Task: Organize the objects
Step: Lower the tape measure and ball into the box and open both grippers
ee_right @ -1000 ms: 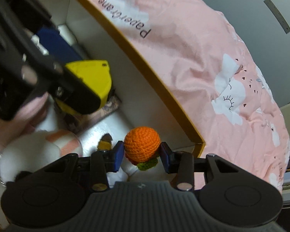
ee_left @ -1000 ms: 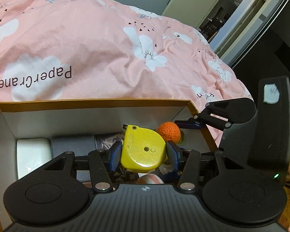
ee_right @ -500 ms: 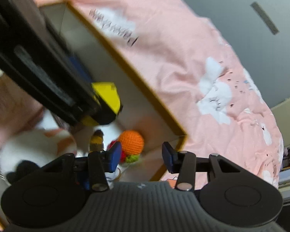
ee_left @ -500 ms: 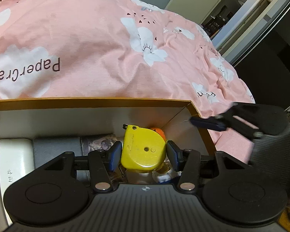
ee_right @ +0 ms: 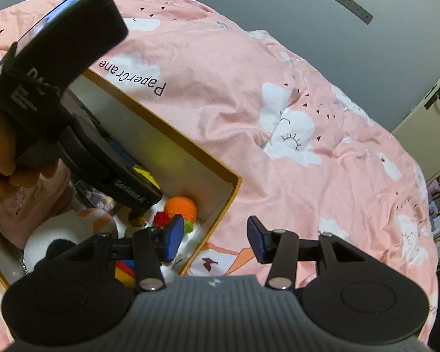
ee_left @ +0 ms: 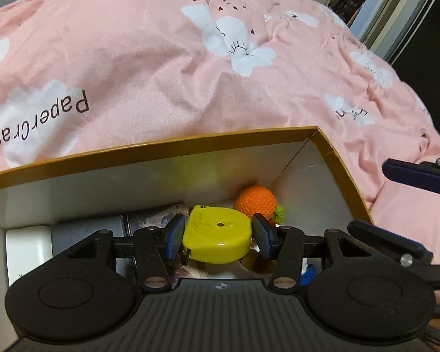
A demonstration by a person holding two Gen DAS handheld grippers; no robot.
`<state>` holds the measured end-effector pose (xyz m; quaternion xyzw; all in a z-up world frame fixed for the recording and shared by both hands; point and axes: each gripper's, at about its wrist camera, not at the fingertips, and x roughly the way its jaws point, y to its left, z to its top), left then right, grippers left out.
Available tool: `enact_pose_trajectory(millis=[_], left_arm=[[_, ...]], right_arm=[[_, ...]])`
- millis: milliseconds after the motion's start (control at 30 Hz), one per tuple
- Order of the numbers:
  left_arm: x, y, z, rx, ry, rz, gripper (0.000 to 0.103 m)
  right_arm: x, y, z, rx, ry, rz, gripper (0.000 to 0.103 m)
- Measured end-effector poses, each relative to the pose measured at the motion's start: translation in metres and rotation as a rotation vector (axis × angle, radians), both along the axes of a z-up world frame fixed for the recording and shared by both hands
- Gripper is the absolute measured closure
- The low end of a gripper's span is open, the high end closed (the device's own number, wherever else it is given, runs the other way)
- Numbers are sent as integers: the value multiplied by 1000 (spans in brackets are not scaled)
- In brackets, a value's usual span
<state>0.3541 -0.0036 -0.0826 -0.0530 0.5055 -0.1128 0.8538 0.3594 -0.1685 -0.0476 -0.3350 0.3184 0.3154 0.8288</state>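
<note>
L gripper [ee_left: 217,236] clenched on yellow tape measure [ee_left: 217,239], blue pads tight vs both sides, held inside box [ee_left: 173,154], above its contents. Box = brown rim, white walls, sits on pink duvet [ee_left: 167,58] w/ white clouds + "PaperCrane" print. Orange crochet ball [ee_left: 256,199] lies in far R corner of box, just behind tape measure, green bit at its side. Along far wall: white block [ee_left: 26,246], grey item, patterned item, side by side. R gripper [ee_right: 212,239] released, nothing between pads; it hangs over box's corner rim, ball below and apart from it. Plush toy [ee_right: 70,231], white w/ black + orange patches, lies in box at near L in R wrist view. Hand [ee_right: 0,146] grips L gripper's handle.
</note>
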Motion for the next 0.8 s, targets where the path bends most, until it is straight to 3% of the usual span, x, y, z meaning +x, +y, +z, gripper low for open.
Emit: enact_pose_trajectory(millis=[100, 233, 433, 533, 800], left_arm=[[1, -5, -1, 19, 2, 0, 46], [1, -2, 1, -56, 11, 1, 44], [-9, 8, 15, -89, -7, 22, 44], [-24, 13, 31, -104, -40, 21, 44], [-80, 15, 94, -40, -194, -14, 44]], right_arm=[[-1, -3, -3, 9, 16, -10, 53], [0, -5, -6, 15, 28, -17, 53], [-4, -10, -3, 34, 42, -32, 53], [-5, -12, 0, 66, 81, -43, 53], [-26, -19, 30, 185, 200, -63, 46]])
